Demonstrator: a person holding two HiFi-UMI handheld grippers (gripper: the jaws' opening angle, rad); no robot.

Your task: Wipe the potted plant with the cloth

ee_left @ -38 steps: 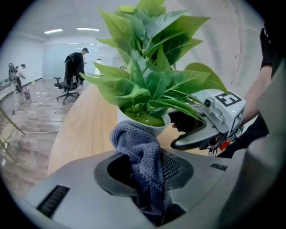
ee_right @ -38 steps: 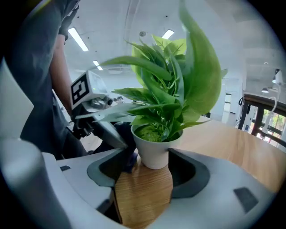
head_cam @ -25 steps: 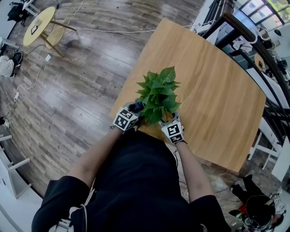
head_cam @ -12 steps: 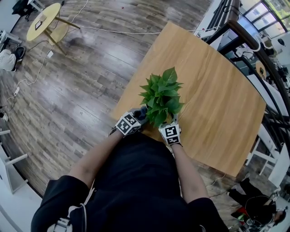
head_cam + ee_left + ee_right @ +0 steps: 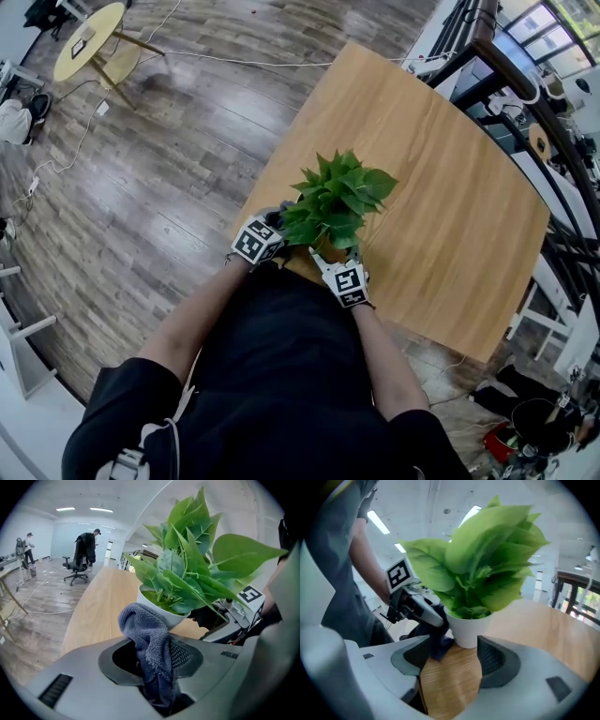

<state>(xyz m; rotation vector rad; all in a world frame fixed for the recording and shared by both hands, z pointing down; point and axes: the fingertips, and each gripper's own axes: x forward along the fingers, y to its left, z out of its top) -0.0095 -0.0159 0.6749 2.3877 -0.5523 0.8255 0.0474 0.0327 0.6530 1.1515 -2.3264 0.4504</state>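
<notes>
- Head view: potted plant [image 5: 339, 199] upright near the counter [image 5: 441, 187] edge. Left tongs [image 5: 274, 232] sit at the plant's left flank and right tongs [image 5: 334, 261] at its near side, both close in.
- Left gripper view: tongs pinch the cloth [image 5: 151, 648]. The pot [image 5: 176, 617] stands straight ahead, with the cloth's top at its rim, contact uncertain.
- Right gripper view: tongs spread wide, holding nothing. The pot stands just beyond their tips, centred.

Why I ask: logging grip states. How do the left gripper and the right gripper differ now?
The left gripper is shut on the gray-blue cloth; the right gripper stands open, with only bare table between its jaws. The left gripper's cloth reaches the white pot's side; the right gripper faces the pot with its jaws short of it. Both sit close to the potted plant at the table's near edge.
</notes>
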